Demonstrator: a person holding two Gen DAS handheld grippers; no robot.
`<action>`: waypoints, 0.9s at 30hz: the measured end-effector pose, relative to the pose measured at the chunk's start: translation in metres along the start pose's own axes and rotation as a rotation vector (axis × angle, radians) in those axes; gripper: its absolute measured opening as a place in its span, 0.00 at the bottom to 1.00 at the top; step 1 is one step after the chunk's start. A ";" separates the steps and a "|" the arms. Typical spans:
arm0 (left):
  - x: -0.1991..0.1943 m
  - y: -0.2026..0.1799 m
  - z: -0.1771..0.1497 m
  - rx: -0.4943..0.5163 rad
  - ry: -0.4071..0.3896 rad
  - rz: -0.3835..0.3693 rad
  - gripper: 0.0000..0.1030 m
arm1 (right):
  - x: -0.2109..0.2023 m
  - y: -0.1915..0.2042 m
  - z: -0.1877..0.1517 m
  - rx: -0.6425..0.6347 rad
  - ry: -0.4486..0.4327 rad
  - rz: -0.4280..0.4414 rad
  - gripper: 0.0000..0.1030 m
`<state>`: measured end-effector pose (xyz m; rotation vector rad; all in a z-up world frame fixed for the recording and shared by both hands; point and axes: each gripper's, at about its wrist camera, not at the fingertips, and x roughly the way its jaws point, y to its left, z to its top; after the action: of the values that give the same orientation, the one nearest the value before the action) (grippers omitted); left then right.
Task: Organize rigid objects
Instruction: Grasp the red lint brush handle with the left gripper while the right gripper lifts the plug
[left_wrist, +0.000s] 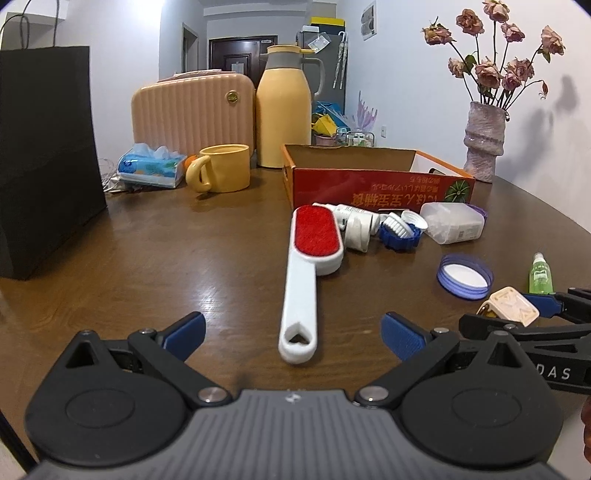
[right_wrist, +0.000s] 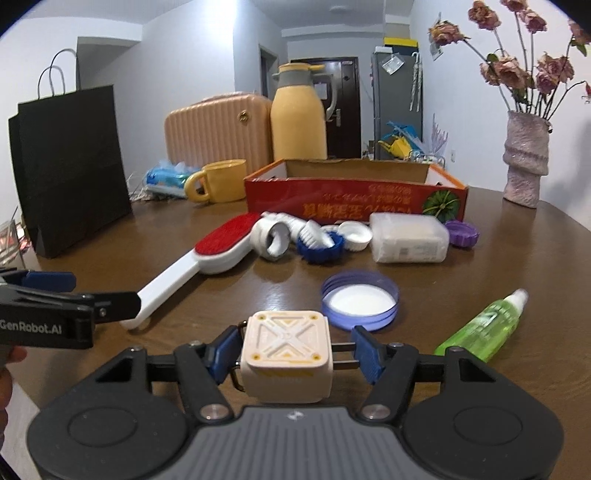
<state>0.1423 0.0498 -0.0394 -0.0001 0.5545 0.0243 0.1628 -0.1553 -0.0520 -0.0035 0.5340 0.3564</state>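
Observation:
A cream square plug block (right_wrist: 286, 350) with metal prongs on its right side sits between the pads of my right gripper (right_wrist: 291, 354). The left pad presses its side and the right pad meets the prongs. The left wrist view shows the same block (left_wrist: 511, 306) in that gripper (left_wrist: 509, 312) at the right edge. A white lint brush (left_wrist: 301, 288) with a red pad lies on the brown table (left_wrist: 166, 258). My left gripper (left_wrist: 293, 332) stands open, its pads either side of the handle's heart-holed end without touching it. The red cardboard box (right_wrist: 354, 199) stands open behind.
In front of the box lie white tubes (right_wrist: 271, 240), a blue-and-white brush cap (right_wrist: 319, 247), a clear plastic case (right_wrist: 408, 238), purple lids (right_wrist: 360, 302) and a green spray bottle (right_wrist: 484, 328). A black paper bag (right_wrist: 70, 170), yellow mug (right_wrist: 221, 181), thermos (right_wrist: 297, 118) and vase (right_wrist: 526, 158) stand further back.

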 end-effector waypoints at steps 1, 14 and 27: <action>0.002 -0.002 0.002 0.000 0.001 -0.002 1.00 | 0.000 -0.003 0.002 0.003 -0.007 -0.004 0.63; 0.034 -0.024 0.036 0.017 0.023 0.011 1.00 | 0.003 -0.051 0.023 0.031 -0.073 -0.046 0.63; 0.090 -0.041 0.068 0.057 0.074 0.069 1.00 | 0.025 -0.090 0.045 0.054 -0.098 -0.067 0.63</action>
<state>0.2552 0.0115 -0.0295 0.0737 0.6291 0.0758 0.2350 -0.2269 -0.0333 0.0481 0.4448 0.2756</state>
